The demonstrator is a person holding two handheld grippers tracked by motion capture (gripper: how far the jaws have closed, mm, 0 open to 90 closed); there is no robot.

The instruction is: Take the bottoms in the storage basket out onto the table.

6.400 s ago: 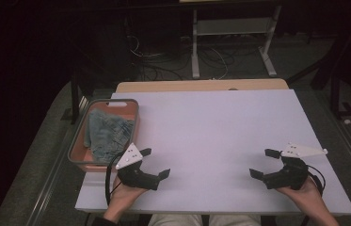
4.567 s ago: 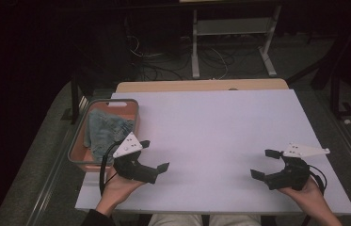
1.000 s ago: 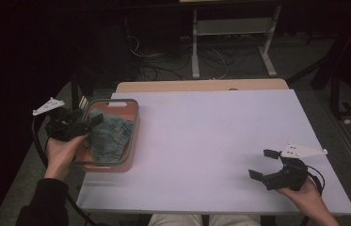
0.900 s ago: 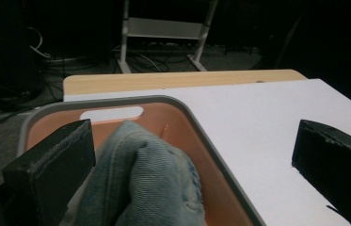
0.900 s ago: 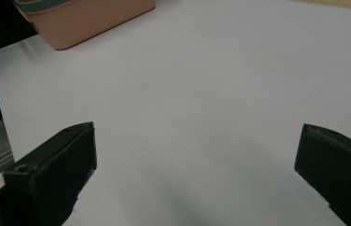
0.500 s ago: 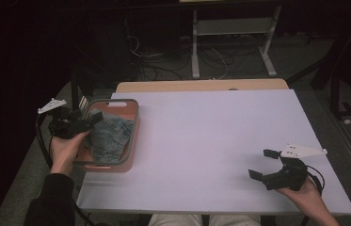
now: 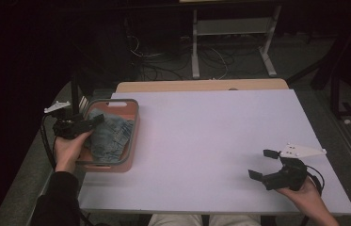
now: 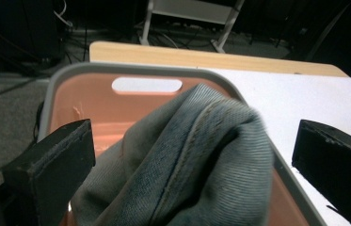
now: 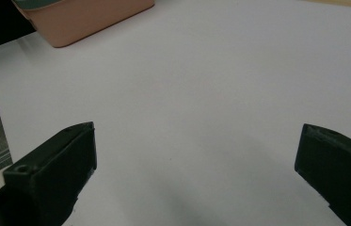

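- Denim garment (image 7: 111,138) lay crumpled inside the pink basket (image 7: 133,141) at the left-centre of the high view; basket stood on the left edge of the white counter (image 7: 220,146).
- Left gripper (image 7: 88,125) sat at the basket's left rim, pointing rightward into it; jaws spread wide, nothing between them pinched yet.
- In the left gripper view a raised fold of the denim (image 8: 196,155) filled the gap between the two jaws; the basket's far wall with its handle slot (image 8: 147,85) stood beyond, in the upper part of the frame; whether the fingertips touched cloth, could not tell.
- Key relation: cloth lay directly ahead of the left gripper, along its own pointing axis; the seam of the fold ran roughly lengthwise between the jaws, so closing would pinch across the fold.
- Right gripper (image 7: 263,165) rested in the lower right of the high view, well apart from the basket; jaws spread, bare counter ahead of them in the right gripper view, basket corner (image 9: 83,19) at upper left of that frame.
- Judgement: left hand far nearer; the grasp falls to it.
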